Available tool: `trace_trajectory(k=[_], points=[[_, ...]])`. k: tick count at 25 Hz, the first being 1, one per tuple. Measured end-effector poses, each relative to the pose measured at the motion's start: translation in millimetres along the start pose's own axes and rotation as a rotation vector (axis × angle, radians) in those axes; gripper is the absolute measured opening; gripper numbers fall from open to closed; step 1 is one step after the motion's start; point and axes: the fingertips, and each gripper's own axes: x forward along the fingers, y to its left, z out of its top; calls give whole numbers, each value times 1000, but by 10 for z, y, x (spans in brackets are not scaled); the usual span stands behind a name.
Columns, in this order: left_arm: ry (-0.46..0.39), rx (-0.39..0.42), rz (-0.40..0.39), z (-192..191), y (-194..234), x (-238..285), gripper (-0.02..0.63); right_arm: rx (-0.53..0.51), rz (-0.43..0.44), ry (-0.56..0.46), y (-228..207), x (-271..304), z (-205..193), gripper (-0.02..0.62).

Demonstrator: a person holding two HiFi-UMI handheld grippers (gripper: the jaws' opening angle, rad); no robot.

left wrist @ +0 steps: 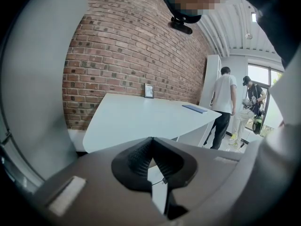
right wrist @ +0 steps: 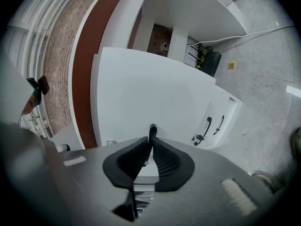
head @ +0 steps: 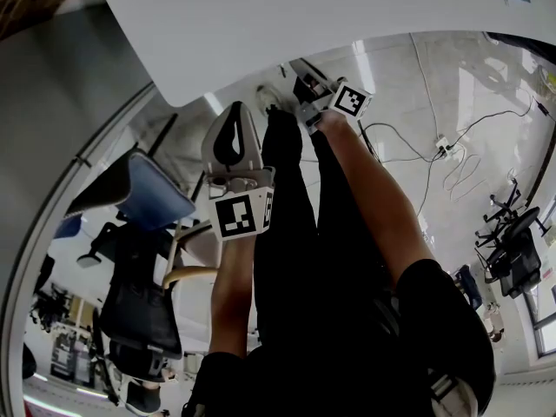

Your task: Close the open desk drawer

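Note:
In the right gripper view my right gripper [right wrist: 151, 144] is shut on a thin black drawer handle [right wrist: 152, 129], which sticks up between the ribbed pads. A bit of white drawer front [right wrist: 146, 167] shows behind the jaws. In the head view the right gripper [head: 306, 83] reaches under the edge of the white desk [head: 287, 24], and the drawer itself is hidden there. My left gripper [head: 236, 111] hangs lower left of it, away from the desk. Its jaws [left wrist: 152, 142] are shut with nothing between them.
A white cabinet with two black handles [right wrist: 207, 126] stands to the right on the grey floor. Cables [head: 434, 146] trail over the floor, with office chairs at the left [head: 143, 198] and right [head: 514, 254]. Two people [left wrist: 225, 107] stand beyond the desk, near a brick wall [left wrist: 136, 55].

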Motion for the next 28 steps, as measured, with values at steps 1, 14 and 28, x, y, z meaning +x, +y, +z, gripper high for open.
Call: trace_trajectory(k=[1,14,28], points=[[0,-2,2,2,5,3,15,1,-3,-3,0,19,23,38],[-11,-24,15,67,-29,-2,15,6,20,-30,96,364,278,35],[-29,-57,51,110,-12,-17,17,-6,58,-24,163,593,445,38]])
